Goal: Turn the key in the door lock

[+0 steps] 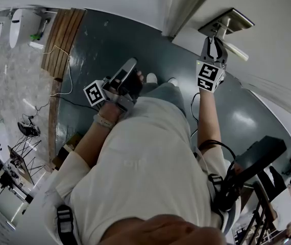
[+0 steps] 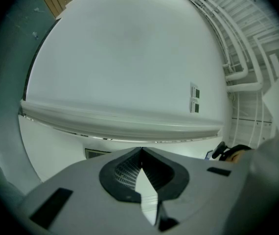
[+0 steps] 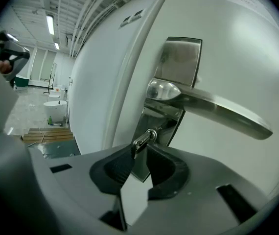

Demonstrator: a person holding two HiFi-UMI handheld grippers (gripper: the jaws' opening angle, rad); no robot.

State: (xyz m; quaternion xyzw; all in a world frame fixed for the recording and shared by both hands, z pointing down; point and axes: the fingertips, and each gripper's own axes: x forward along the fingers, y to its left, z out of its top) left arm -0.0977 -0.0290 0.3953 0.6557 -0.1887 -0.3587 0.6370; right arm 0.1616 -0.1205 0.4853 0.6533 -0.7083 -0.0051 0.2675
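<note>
Right gripper (image 3: pixel 140 154) tight on key (image 3: pixel 144 139) beneath lever handle (image 3: pixel 218 109); left gripper (image 2: pixel 141 154) well apart

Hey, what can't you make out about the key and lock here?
- Key bow: buried between the right gripper's jaws, right gripper view.
- Keyhole: covered by the key, same view.
- Key, head view: too small, behind the right gripper.
- Lock: absent from left gripper view, which faces a wall.

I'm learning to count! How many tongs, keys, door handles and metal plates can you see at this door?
tongs: 2 (left tongs, right tongs)
key: 1
door handle: 1
metal plate: 1
Total: 5
</note>
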